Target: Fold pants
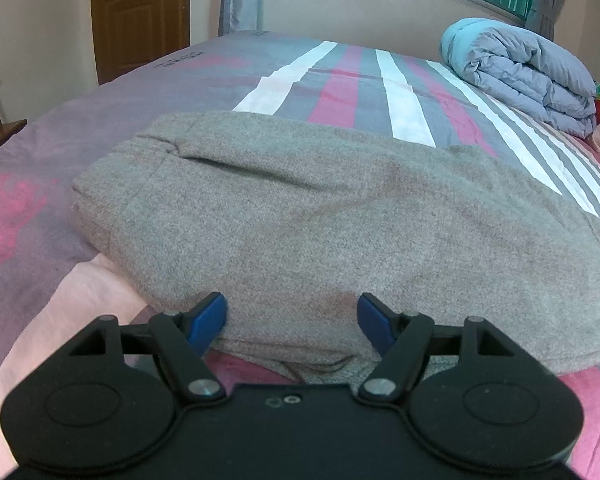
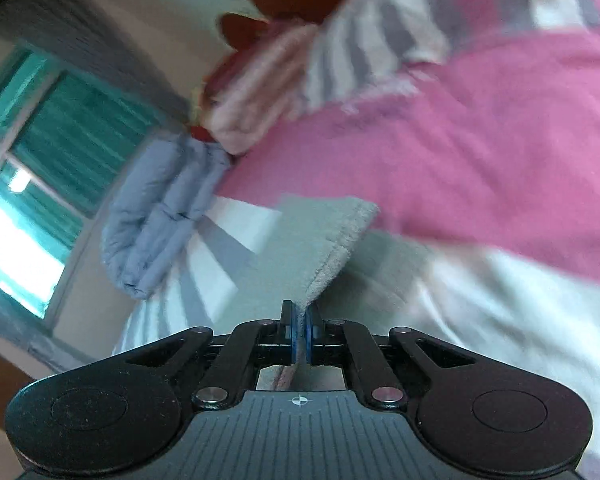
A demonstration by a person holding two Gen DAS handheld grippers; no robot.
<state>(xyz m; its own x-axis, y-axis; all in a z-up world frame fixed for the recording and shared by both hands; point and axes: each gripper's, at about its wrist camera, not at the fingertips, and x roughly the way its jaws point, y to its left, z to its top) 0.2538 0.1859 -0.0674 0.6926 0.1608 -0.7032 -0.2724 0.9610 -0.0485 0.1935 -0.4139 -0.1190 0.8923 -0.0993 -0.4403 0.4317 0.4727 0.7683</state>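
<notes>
While the right gripper (image 2: 300, 320) pinches only a thin hem of the grey pants (image 1: 320, 216), the fold hangs on that 1 edge.
If the cloth slides out of those closed jaws, the lifted end drops and rumples; the left gripper (image 1: 292, 316), jaws open astride the near edge on the bed (image 1: 40, 140), pins nothing, so the pile may drag. Open bedspread lies beyond, with the rolled duvet (image 1: 532, 76) well apart at the far right.
</notes>
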